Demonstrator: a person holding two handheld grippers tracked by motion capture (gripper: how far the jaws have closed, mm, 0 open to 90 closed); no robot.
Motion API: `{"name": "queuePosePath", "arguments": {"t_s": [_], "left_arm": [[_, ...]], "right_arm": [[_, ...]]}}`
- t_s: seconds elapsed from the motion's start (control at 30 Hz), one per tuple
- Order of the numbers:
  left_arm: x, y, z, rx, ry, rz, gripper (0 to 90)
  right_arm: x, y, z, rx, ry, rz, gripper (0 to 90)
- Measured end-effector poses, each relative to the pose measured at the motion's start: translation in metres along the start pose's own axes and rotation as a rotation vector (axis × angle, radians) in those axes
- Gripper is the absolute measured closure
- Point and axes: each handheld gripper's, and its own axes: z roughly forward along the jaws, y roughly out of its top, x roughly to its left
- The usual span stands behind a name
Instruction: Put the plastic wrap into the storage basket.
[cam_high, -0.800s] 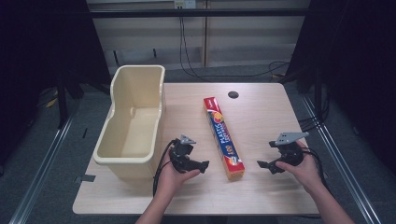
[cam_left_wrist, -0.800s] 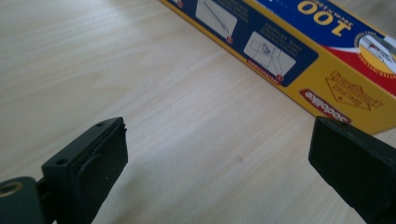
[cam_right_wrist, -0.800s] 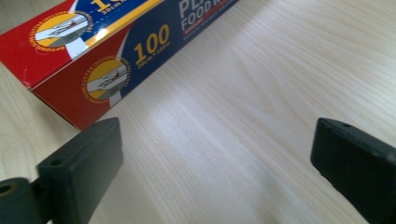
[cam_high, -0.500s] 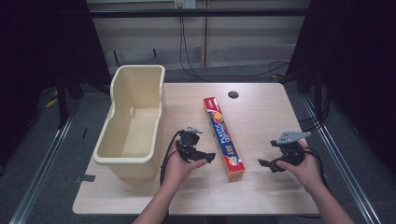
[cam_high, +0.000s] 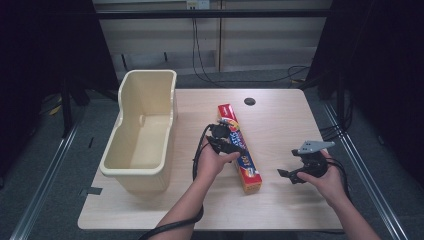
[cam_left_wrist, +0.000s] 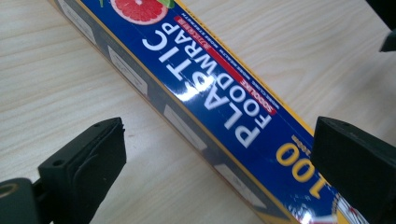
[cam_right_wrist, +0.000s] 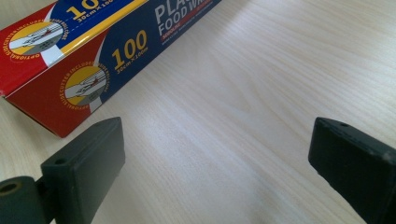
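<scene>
Two open grippers work a plastic food wrap box (cam_high: 238, 146) lying lengthwise mid-table.

Nearest the person, the right gripper (cam_high: 289, 176) rests low beside the box's near red end, jaws spread wide over bare wood, holding nothing. Farther on, the left gripper (cam_high: 235, 148) hovers over the box's middle, jaws wide with the box between them, not gripped. Beyond, left, stands an empty cream plastic bin (cam_high: 142, 134). One risk, as I judge it: a mid-length pinch could let the glossy box pivot or slip.
</scene>
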Motion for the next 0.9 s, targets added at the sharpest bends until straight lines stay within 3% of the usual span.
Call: {"name": "queuePosePath", "arguments": {"t_s": [0.13,0.27,0.43,0.47,0.67,0.73,0.9], "left_arm": [[-0.002,0.006,0.009,-0.018,0.002,-0.035,2.2],[-0.006,0.009,0.014,-0.012,0.018,-0.029,1.6],[-0.006,0.014,0.026,-0.003,0.037,-0.050,0.0],[-0.006,0.014,0.030,-0.010,0.055,-0.076,0.0],[-0.006,0.016,0.040,-0.001,0.061,-0.108,0.0],[-0.008,0.017,0.042,0.007,0.074,-0.107,0.0],[-0.006,0.015,0.048,0.021,0.063,-0.106,0.8]], "right_arm": [[0.000,0.000,-0.001,-0.011,-0.001,0.004,3.5],[-0.001,0.000,-0.002,-0.014,-0.010,0.005,3.5],[-0.002,0.000,-0.002,-0.023,-0.010,0.009,3.5],[-0.002,0.000,-0.002,-0.024,-0.011,0.009,3.5],[-0.003,0.000,-0.003,-0.029,-0.014,0.022,3.4],[-0.003,-0.001,-0.002,-0.030,-0.015,0.028,3.4],[-0.004,-0.001,-0.003,-0.032,-0.012,0.028,3.4]]}}
